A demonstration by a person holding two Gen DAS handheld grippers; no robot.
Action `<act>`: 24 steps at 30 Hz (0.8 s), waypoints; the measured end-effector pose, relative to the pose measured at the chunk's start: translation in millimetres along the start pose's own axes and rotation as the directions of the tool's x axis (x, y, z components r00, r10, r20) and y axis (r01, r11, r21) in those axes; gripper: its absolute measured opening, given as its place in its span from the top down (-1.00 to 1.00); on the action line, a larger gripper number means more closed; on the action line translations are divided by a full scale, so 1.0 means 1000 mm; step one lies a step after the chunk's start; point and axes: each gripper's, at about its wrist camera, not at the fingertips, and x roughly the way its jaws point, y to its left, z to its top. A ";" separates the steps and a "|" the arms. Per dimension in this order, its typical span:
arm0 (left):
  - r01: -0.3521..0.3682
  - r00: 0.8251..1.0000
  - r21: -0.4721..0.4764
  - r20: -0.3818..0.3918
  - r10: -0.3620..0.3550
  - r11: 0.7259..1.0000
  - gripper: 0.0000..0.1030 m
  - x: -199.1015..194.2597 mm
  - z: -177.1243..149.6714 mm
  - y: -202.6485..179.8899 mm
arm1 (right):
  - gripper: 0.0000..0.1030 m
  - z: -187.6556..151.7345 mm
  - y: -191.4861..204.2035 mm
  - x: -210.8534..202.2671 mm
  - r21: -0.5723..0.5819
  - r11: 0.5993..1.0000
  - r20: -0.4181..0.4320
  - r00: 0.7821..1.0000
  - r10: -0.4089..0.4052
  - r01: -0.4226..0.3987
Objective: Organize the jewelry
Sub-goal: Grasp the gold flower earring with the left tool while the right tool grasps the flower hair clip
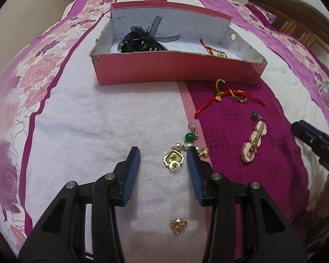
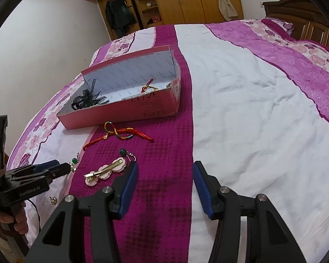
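bedspread [image 2: 241,109] bare beside box [image 2: 120,111]

Open right tool [image 2: 165,171] beside hair clip [image 2: 105,171]

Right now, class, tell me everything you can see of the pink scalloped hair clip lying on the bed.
The pink scalloped hair clip lies flat and upside down on the magenta stripe of the bedspread, its gold metal clasp facing up along its length. Its body looks like a row of rounded pink petals with pale edges. A green-bead earring sits at one end, seemingly touching it. The right gripper stands open just beside it, not gripping it.
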 end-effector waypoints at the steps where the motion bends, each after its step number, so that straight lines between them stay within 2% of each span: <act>1: 0.001 1.000 0.005 -0.001 -0.001 1.000 0.36 0.001 0.000 0.001 | -0.05 0.000 0.000 0.001 0.000 1.000 -0.001 1.000 0.001 -0.001; 3: 0.007 1.000 0.026 0.002 -0.007 1.000 0.50 0.003 -0.001 -0.001 | -0.05 0.000 0.000 0.001 0.000 1.000 -0.004 1.000 0.002 -0.002; 5: 0.021 1.000 0.042 0.002 -0.021 0.999 0.82 0.003 -0.001 -0.003 | -0.05 0.000 0.001 0.002 0.001 1.000 -0.008 1.000 0.004 -0.004; 8: 0.032 0.999 0.062 0.006 -0.033 0.998 0.82 0.001 -0.002 -0.007 | -0.05 0.000 0.001 0.003 0.000 1.000 -0.011 1.000 0.006 -0.006; 13: 0.081 0.996 0.034 0.027 -0.082 0.996 0.82 -0.009 0.001 -0.003 | -0.05 0.000 0.004 0.002 -0.006 1.000 -0.010 1.000 0.008 -0.008; 24: 0.112 0.984 -0.029 0.142 -0.107 0.993 0.82 -0.049 0.014 0.012 | -0.07 0.005 0.026 0.000 -0.033 0.998 -0.020 0.999 0.044 -0.044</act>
